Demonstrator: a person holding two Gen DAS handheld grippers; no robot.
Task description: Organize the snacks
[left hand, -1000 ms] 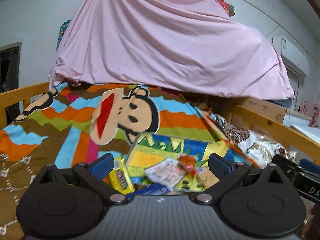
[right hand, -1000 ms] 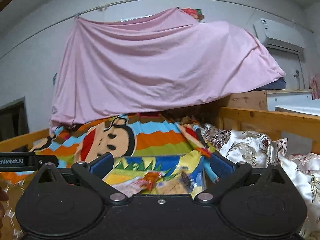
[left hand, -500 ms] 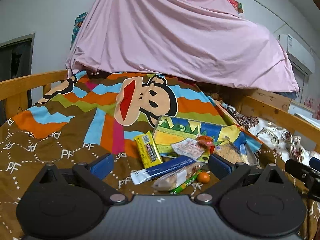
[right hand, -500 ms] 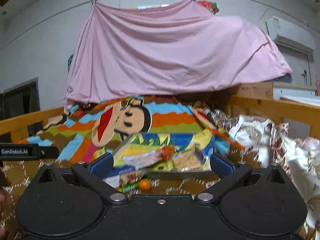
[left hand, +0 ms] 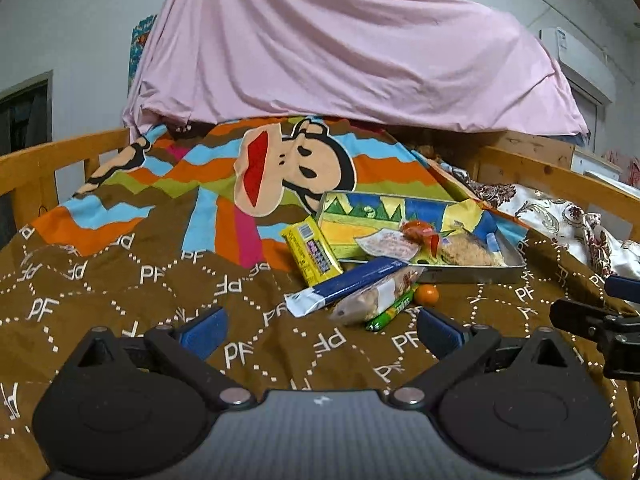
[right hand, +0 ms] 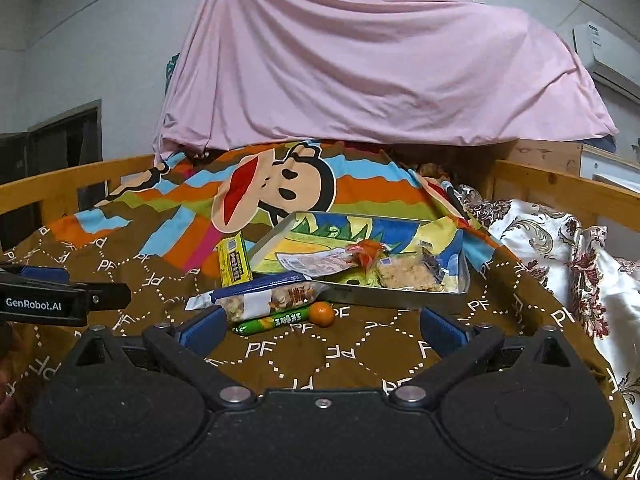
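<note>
Both tools hung released over the bed's brown blanket [right hand: 320,352], the right tool [right hand: 320,330] and left tool [left hand: 320,330] each empty with jaws spread wide. Just ahead of the right tool lay the green stick [right hand: 276,320], the orange ball [right hand: 322,314] and a nut packet [right hand: 272,300] (partly overlapping a blue bar [left hand: 348,284]). Beyond them sat the metal tray [right hand: 400,300]. A good first pick was probably the green stick, gripped across its width, then lifted clear of the rim.

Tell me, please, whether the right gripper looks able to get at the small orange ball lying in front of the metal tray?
Probably yes: the right gripper is open and empty, and the orange ball lies just ahead on the blanket, nothing between. The green stick touches it, so a pinch could catch both.
</note>
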